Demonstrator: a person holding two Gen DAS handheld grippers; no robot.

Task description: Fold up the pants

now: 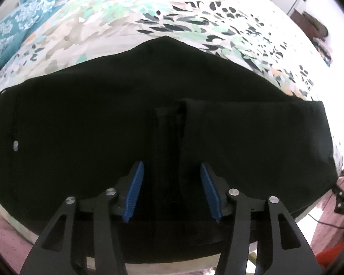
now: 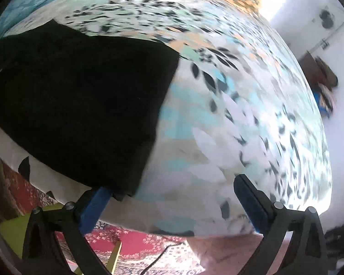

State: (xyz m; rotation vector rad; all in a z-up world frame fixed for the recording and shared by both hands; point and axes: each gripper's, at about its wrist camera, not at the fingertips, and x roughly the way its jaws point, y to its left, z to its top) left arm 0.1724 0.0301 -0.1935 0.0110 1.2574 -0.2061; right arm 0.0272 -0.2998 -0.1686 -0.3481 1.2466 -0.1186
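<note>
Black pants (image 1: 103, 119) lie folded flat on a leaf-print bedsheet (image 1: 195, 23). In the left wrist view they fill the middle, with a folded layer edge running down the centre. My left gripper (image 1: 172, 171) is open, just above the pants' near part, its blue pads (image 1: 135, 190) apart and holding nothing. In the right wrist view the pants (image 2: 80, 96) lie at the left on the sheet (image 2: 240, 114). My right gripper (image 2: 172, 188) is open wide and empty at the bed's near edge; its left pad (image 2: 94, 208) sits beside the pants' near corner. That view is motion-blurred.
A teal patterned cloth (image 1: 18, 27) lies at the bed's far left. A red patterned rug (image 2: 135, 240) and a yellow-green stool (image 2: 16, 229) are below the bed edge. A dark wooden piece of furniture (image 2: 318, 71) stands by the white wall.
</note>
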